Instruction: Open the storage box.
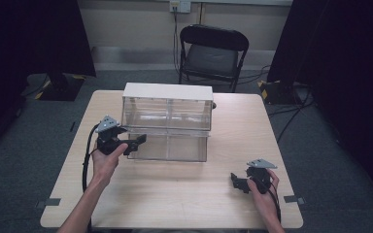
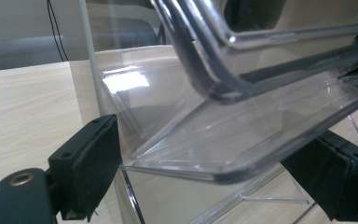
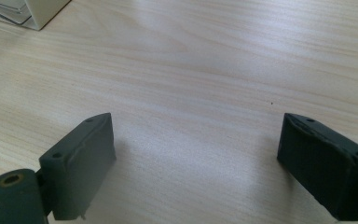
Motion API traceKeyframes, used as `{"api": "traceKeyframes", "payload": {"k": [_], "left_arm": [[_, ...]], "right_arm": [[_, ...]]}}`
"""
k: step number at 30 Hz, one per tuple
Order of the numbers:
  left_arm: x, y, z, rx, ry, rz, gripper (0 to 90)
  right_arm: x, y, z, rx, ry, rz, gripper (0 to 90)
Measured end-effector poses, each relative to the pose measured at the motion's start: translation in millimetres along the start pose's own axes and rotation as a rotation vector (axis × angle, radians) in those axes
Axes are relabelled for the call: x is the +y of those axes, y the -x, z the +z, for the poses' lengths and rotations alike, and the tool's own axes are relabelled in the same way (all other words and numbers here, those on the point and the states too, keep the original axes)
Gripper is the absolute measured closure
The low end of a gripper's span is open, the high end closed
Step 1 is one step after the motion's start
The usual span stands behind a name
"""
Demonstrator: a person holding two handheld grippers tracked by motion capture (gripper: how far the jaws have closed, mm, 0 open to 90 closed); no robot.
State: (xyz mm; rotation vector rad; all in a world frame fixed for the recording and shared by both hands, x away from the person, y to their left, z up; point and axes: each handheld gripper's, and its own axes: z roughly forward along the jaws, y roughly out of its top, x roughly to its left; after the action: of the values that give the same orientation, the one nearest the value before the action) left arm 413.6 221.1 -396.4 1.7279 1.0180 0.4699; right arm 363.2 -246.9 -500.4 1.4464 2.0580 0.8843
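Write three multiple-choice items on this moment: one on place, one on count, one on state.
1. Where is the left hand-held gripper?
A. at the lower drawer's front left corner
B. on the chair
C. at the table's right edge

2. How many clear compartments show across the upper row of the drawer box?
A. one
B. two
C. five

3. How do the right hand-held gripper's jaws stand?
A. open over bare table
B. shut on a drawer
C. shut on a cable

Answers:
1 A, its jaws flank the clear lower drawer in the left gripper view.
2 B, one divider splits the row.
3 A, the pads stand wide apart above the wooden table.
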Motion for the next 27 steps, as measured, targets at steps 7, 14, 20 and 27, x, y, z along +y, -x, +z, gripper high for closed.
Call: {"api": "traceKeyframes", "payload": {"k": [7, 14, 20, 27], "left_arm": [[0.1, 0.3, -0.1, 0.004, -0.002, 0.001, 12.7], [0.0, 0.9, 0.4, 0.004, 0.004, -0.007, 12.7], [0.2, 0.2, -0.3, 0.004, -0.004, 0.0, 12.9], [0.0, 1.0, 0.0, 0.006, 0.003, -0.007, 13.0]], "right_arm": [[0.0, -0.1, 0.0, 0.0, 0.0, 0.001, 10.3], [0.0, 0.0, 0.0, 0.0, 0.0, 0.0, 10.4], [0.0, -0.1, 0.0, 0.0, 0.0, 0.001, 10.3], [0.0, 0.0, 0.0, 0.0, 0.0, 0.001, 10.4]]}}
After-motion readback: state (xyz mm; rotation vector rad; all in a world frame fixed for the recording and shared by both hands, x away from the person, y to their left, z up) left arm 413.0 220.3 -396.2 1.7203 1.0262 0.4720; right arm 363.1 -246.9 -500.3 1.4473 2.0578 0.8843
